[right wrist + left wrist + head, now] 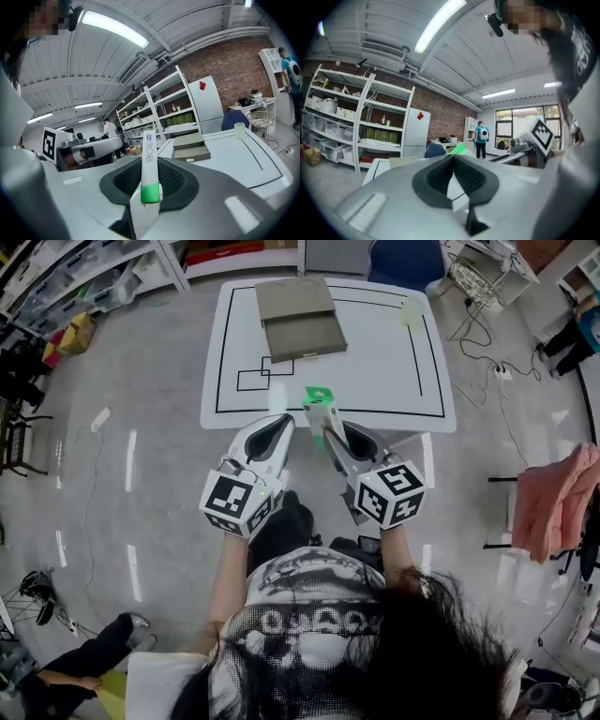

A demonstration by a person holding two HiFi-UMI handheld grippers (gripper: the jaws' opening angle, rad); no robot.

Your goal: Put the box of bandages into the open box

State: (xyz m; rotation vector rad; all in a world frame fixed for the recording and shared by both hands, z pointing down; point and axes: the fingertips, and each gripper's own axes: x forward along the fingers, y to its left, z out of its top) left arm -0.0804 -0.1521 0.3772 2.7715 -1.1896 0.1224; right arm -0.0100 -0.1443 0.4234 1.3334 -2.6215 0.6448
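My right gripper (151, 182) is clenched on the box of bandages (149, 159). Its two dark ribbed pads (177, 180) press the slim white carton from either side. The carton stands upright between them, its green end low in the right gripper view and its printed white face running up from there. From the head view the carton sits in the air just over the near edge of the white table (394, 362), not resting on it.

My left gripper (278, 425) hangs just beside the right one, on its left, at about the same height. In the left gripper view its pads meet at the tips and nothing sits between them, so I read it as closed and empty. A sliver of the carton's green end shows just past those tips.

The open box (298, 317) lies on the far part of the table, well apart from both grippers. It is a flat grey-brown carton with its lid folded back away from me. A small pale cup (409, 313) stands near the table's far right corner, apart from the open box. Black lines mark rectangles on the tabletop.

Beyond the table I see white shelving (159, 117) against a brick wall.
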